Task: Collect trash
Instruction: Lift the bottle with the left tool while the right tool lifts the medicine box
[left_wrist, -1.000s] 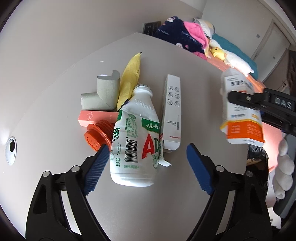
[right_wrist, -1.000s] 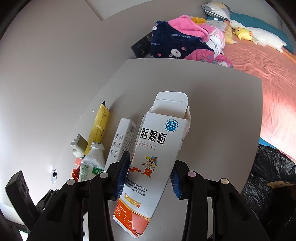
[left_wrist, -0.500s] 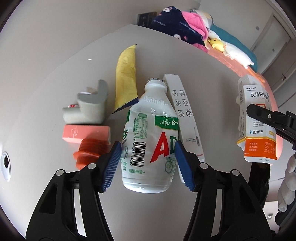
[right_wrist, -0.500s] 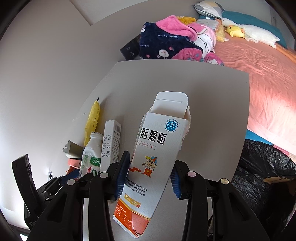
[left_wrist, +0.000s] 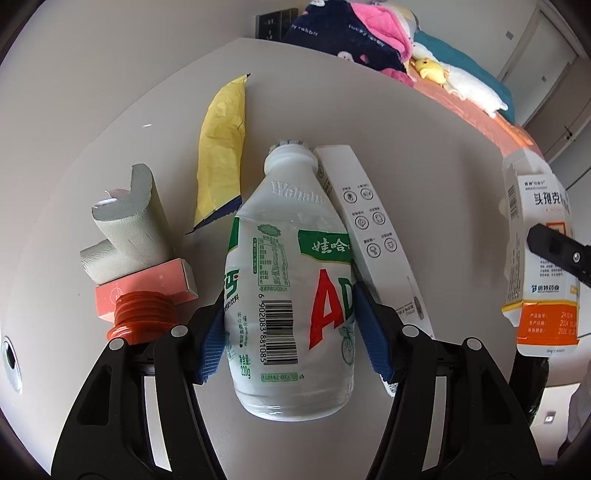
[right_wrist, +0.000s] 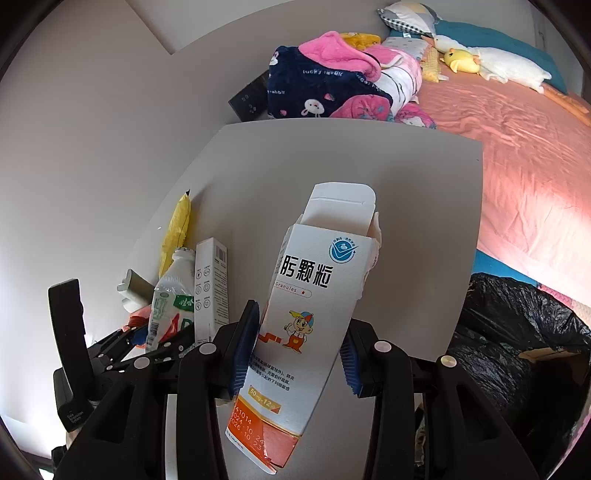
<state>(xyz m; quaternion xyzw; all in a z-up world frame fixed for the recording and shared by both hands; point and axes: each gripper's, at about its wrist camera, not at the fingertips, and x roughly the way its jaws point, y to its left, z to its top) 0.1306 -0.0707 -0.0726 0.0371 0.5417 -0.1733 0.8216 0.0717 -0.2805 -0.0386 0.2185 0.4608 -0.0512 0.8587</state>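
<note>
Left wrist view: your left gripper (left_wrist: 290, 332) has both blue pads pressed against the white drink bottle (left_wrist: 291, 280) lying on the table (left_wrist: 424, 122). Just right of it lies a slim white carton (left_wrist: 373, 236). Your right gripper (right_wrist: 297, 350) is clamped on the open medicine box (right_wrist: 310, 317), with the black trash bag (right_wrist: 517, 332) beyond its right finger.

Bottle (left_wrist: 291, 280) on table (left_wrist: 424, 122), between wrapper (left_wrist: 221, 144) and slim box (left_wrist: 373, 229).
</note>
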